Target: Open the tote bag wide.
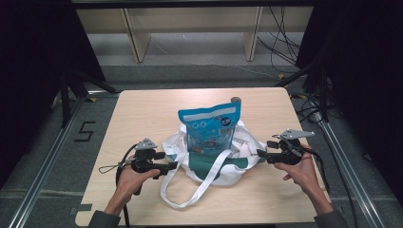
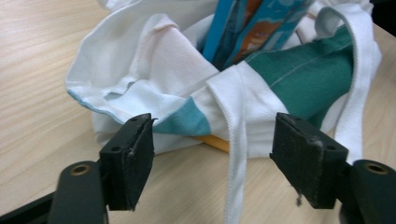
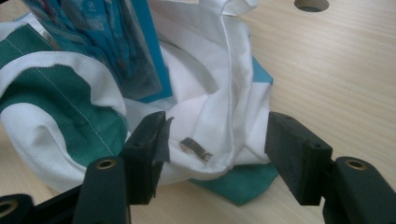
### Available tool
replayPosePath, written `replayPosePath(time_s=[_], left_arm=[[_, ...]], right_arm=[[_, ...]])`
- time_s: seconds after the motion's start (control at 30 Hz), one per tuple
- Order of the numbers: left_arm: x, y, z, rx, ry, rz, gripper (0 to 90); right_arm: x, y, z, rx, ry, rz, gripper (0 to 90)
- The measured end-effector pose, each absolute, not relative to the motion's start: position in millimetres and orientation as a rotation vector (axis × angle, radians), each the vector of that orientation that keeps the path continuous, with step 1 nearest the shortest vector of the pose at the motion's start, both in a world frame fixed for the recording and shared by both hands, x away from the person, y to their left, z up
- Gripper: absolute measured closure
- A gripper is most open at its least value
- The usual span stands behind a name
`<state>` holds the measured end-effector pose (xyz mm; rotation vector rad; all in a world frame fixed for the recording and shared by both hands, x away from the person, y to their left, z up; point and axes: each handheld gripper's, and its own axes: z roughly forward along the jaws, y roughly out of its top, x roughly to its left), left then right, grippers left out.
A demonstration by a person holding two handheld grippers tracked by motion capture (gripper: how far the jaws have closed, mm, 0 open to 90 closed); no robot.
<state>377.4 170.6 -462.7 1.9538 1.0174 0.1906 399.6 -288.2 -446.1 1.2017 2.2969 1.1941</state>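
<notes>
A white-and-green tote bag (image 1: 209,159) is seen at the table's (image 1: 142,109) centre, a blue snack pouch (image 1: 209,126) standing inside. At nine o'clock the left gripper (image 1: 172,166) is held wide open, gripping nothing; at three o'clock the right gripper (image 1: 261,154) likewise.

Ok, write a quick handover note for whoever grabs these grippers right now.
Left gripper: open, jaws at the left side of the bag, pads off the cloth.
Right gripper: open, at the bag's right side, not gripping.
Blue packet stands upright in the white and green bag, mid-table; the top half sticks out. One strap trails toward the front edge.
Done: packet is in the bag, both sides let go.
Left: probably gathering the straps or lifting the bag.
</notes>
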Motion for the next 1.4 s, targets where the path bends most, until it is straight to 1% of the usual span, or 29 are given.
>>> replayPosePath(time_s=[0.1,0.23,0.27,0.33,0.5,0.53,0.63,0.67,0.93,1.0,1.1,1.2,1.3,1.4], left_arm=[[373,171,-461,1.952,0.996,0.186,22.4],[367,174,-457,1.931,0.979,0.211,20.3],[365,174,-457,1.91,0.986,0.214,20.1],[363,177,-456,1.909,0.996,0.219,18.5],[359,180,-459,1.889,1.012,0.233,18.5],[358,181,-459,1.894,1.014,0.24,18.5],[355,183,-462,1.899,1.02,0.246,18.5],[353,184,-464,1.899,1.018,0.249,18.5],[340,189,-470,1.897,1.024,0.265,18.4],[337,188,-474,1.879,1.037,0.256,18.4],[331,190,-478,1.907,1.013,0.282,18.3],[324,189,-482,1.901,1.013,0.305,18.3],[317,188,-487,1.909,1.022,0.297,18.3],[310,185,-491,1.935,0.998,0.293,18.2]], right_arm=[[397,-292,-445,1.183,2.301,1.199,38.0],[388,-293,-444,1.211,2.299,1.2,36.3],[388,-295,-445,1.172,2.297,1.188,35.3],[382,-295,-445,1.205,2.293,1.17,35.2],[377,-302,-449,1.196,2.299,1.174,35.0],[374,-301,-449,1.247,2.285,1.175,34.9],[371,-306,-451,1.206,2.275,1.183,34.8],[368,-304,-452,1.244,2.268,1.197,34.6],[348,-306,-458,1.247,2.284,1.181,34.4],[345,-307,-462,1.201,2.287,1.175,34.3],[337,-306,-466,1.209,2.296,1.165,34.0],[331,-305,-470,1.193,2.316,1.18,34.0],[324,-304,-473,1.197,2.338,1.174,33.6],[317,-303,-476,1.196,2.35,1.181,32.6]])
